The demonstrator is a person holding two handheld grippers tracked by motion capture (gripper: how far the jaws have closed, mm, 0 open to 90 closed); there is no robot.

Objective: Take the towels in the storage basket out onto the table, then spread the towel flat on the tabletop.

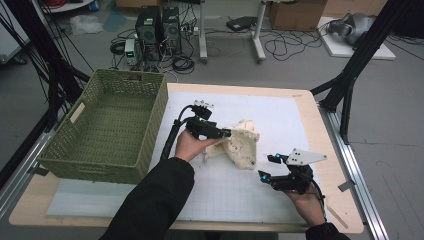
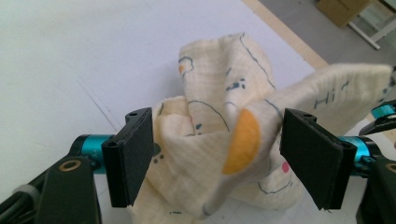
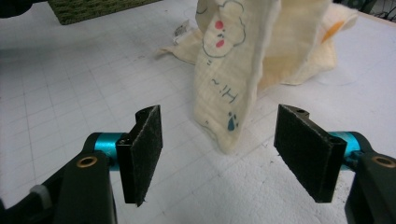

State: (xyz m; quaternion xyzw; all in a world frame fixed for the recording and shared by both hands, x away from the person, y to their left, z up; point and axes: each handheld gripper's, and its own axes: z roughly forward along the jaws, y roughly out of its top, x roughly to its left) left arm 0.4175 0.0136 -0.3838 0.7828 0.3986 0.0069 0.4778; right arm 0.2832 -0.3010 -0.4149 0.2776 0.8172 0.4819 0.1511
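While the cream printed cloth [image 1: 239,144] sits bunched in the middle of the worktop [image 1: 280,107], just right of the green woven basket [image 1: 107,125], the work looks to be only at its start; the basket holds nothing that can be seen, and the cloth is neither folded flat nor moved toward it. The left gripper [image 2: 219,144] has a raised fold of the cloth between its fingers [image 2: 133,156]; they stand wide, the left pad touching fabric, the right pad just off it, so nothing seems pinched. The right gripper [image 3: 219,149] waits with fingers spread, a hanging corner of the cloth just beyond them; nothing is between them. Left to do, by my judgement: take hold, fold or gather, and carry it to the basket.
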